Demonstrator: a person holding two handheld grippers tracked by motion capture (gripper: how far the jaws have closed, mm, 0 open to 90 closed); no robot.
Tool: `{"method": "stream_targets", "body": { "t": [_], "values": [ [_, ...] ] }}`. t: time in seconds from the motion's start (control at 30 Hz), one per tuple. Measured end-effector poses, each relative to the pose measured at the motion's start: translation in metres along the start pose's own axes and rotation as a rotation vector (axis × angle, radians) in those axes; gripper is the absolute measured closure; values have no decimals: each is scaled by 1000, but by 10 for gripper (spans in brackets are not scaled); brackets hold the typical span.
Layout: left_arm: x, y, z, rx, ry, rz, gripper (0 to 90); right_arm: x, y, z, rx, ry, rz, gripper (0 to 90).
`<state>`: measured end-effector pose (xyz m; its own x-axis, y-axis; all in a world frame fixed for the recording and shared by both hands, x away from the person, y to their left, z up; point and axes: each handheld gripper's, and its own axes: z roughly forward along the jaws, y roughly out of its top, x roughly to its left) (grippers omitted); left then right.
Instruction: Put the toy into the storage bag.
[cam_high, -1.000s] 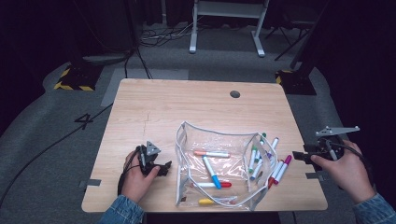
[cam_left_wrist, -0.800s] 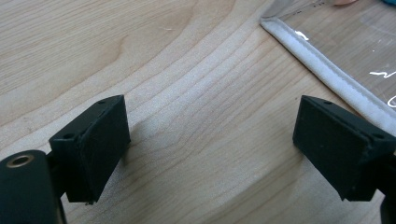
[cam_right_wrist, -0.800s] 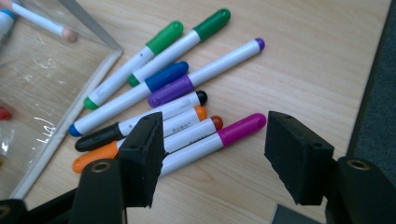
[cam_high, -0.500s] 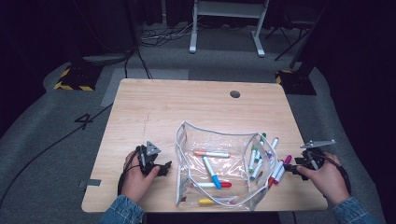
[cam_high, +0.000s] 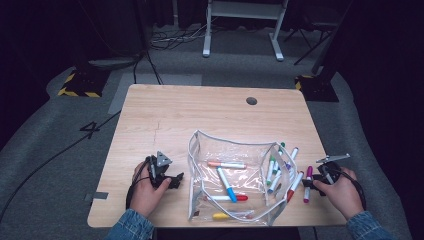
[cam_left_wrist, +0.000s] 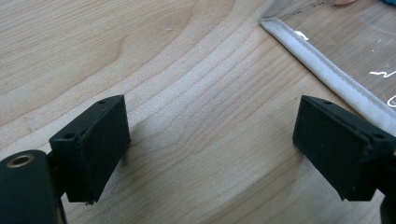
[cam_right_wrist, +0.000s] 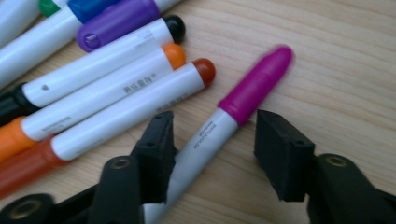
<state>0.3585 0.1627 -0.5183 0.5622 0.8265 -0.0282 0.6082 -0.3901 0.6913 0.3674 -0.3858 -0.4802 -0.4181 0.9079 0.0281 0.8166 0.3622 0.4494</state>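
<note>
Near the table's (cam_high: 200, 115) right edge, the right claw (cam_right_wrist: 212, 154) had its jaws closing around the magenta marker (cam_right_wrist: 233, 109) lying beside the clear pouch (cam_high: 235, 150), one jaw touching it, while the left claw (cam_left_wrist: 210, 149) rested wide apart, empty.

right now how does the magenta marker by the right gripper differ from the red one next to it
The magenta marker lies between the right gripper's jaws, which have just been closing; the red marker lies outside them. The magenta marker sits apart from the row, angled away; the red marker lies side by side with the orange marker. Both have white barrels and rest capped on the table.
</note>
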Motion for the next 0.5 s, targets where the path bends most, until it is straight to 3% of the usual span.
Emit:
{"method": "stream_targets", "body": {
  "t": [0.2,0.43,0.5],
  "values": [
    [0,0,0,0,0,0,113,-5,-3,-6,51,-57,26,770],
    [0,0,0,0,0,0,113,-15,-7,-11,25,-22,85,775],
    [0,0,0,1,-1,0,112,-15,-4,-18,5,-10,79,776]
  ]
}}
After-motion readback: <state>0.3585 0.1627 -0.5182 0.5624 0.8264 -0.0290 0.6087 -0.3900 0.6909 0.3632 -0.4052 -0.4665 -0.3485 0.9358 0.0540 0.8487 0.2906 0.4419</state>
